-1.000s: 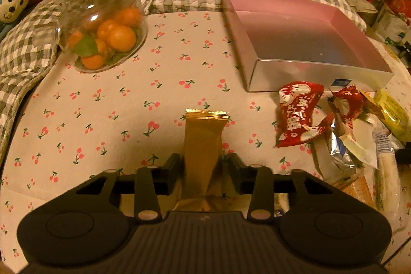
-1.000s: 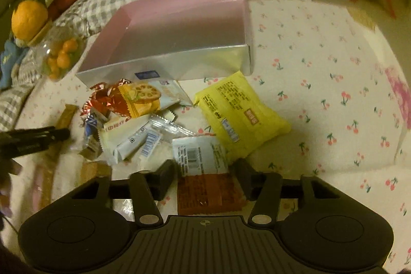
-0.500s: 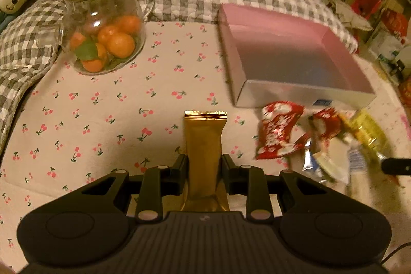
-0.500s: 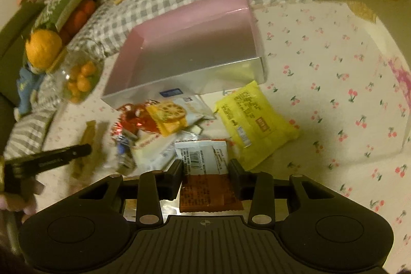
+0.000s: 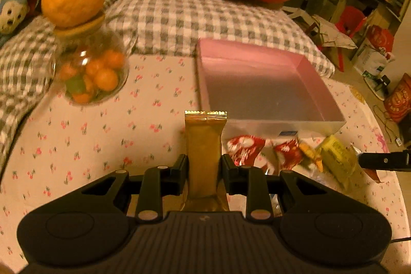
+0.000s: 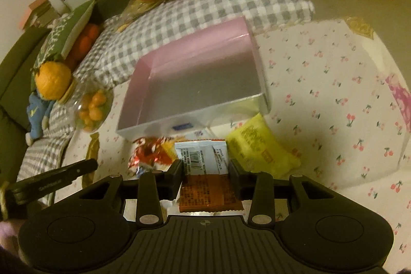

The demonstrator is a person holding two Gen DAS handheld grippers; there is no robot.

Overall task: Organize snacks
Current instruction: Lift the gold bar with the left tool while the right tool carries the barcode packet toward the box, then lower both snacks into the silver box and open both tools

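Pink-lined, silver-walled shallow box (image 5: 267,91) lies empty on the cherry-print cloth (image 5: 90,135), ahead of both grippers and beyond the loose snack heap. The left gripper (image 5: 204,167) clamps a gold foil bar (image 5: 205,145), long axis pointing boxward. The right gripper (image 6: 205,172) pinches an orange-and-white packet (image 6: 201,158) and looks nearer the box.

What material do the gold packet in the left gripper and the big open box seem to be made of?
Gold packet: likely metallised foil film, with a shiny surface and a crimped, serrated top seal. Open box: probably coated cardboard with thin straight walls, a silvery glossy outside and a pinkish sheen inside.
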